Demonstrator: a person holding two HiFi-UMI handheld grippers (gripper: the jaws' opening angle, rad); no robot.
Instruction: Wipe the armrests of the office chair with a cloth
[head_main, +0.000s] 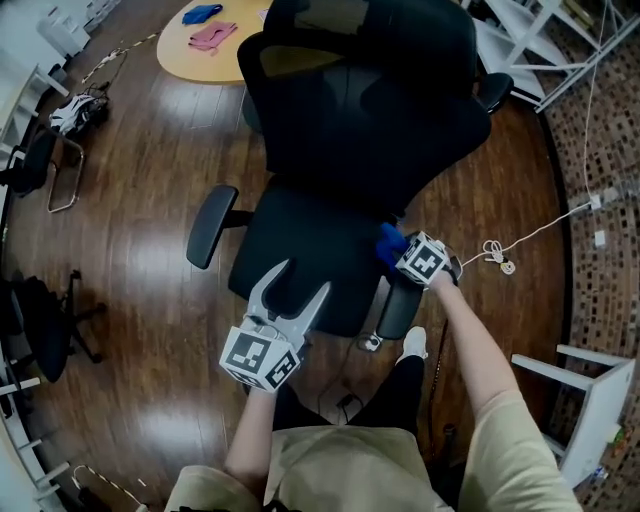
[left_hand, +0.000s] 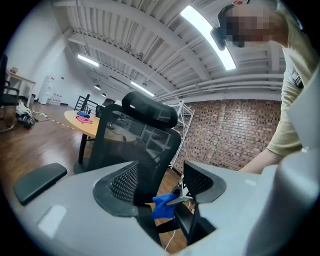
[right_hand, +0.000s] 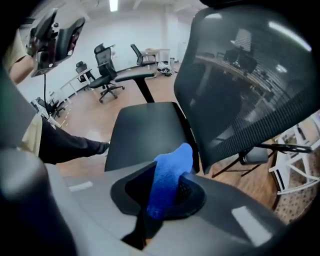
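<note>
Jaws of R gripper (right_hand: 167, 187) pressed together on blue cloth (right_hand: 170, 175), a wad of it poking out past the tips. Head view puts the cloth (head_main: 388, 243) at the rear end of the near armrest (head_main: 398, 305), beside the seat (head_main: 300, 250) edge; looks on or just above the pad, can't tell actual contact. L gripper (head_main: 303, 280) has jaws spread w/ nothing between them, hovering over the seat front, apart from the chair. L gripper view looks thru the gap at the mesh backrest (left_hand: 137, 145) and the cloth beyond. Far armrest (head_main: 212, 225) is well apart from both grippers, prob not yet wiped.

Judged step: wiping the near armrest.

Risks:
- cloth pinched in a bunch, so hard drag along the pad could pull it out of the jaws or roll it up, leaving bare jaw tips scraping the pad
- nothing steadies the chair; sideways push may swivel or roll it away, so the wipe misses
- white cable (head_main: 530, 235) on the floor near the chair could snag if it rolls
</note>
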